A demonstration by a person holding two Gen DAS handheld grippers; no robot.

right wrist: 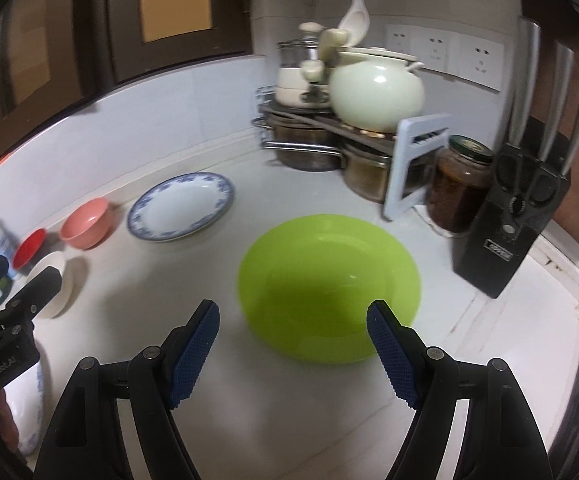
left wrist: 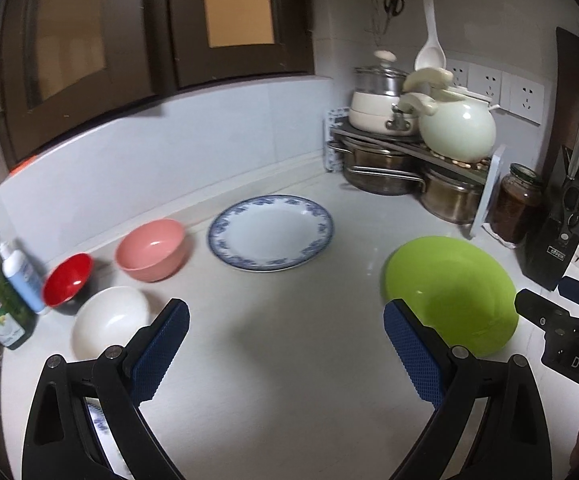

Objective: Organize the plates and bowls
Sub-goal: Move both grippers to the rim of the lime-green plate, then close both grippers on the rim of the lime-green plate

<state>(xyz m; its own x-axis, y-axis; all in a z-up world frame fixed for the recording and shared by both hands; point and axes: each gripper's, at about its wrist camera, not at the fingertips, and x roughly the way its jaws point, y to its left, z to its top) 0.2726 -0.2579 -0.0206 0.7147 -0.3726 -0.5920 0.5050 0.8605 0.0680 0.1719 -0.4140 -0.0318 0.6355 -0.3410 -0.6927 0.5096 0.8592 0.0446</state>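
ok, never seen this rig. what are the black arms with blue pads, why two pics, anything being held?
No robot here: a person holds a pair of hand-held tongs in each hand, each with a fisheye camera looking along its blue pads. One picture is from the left tongs, the other from the right tongs; each also catches the other at its edge. Both are open and hold nothing.

On the white counter lie a green plate, a blue-rimmed plate, and pink, red and white bowls. Pots, a jar and a knife block stand in the corner.
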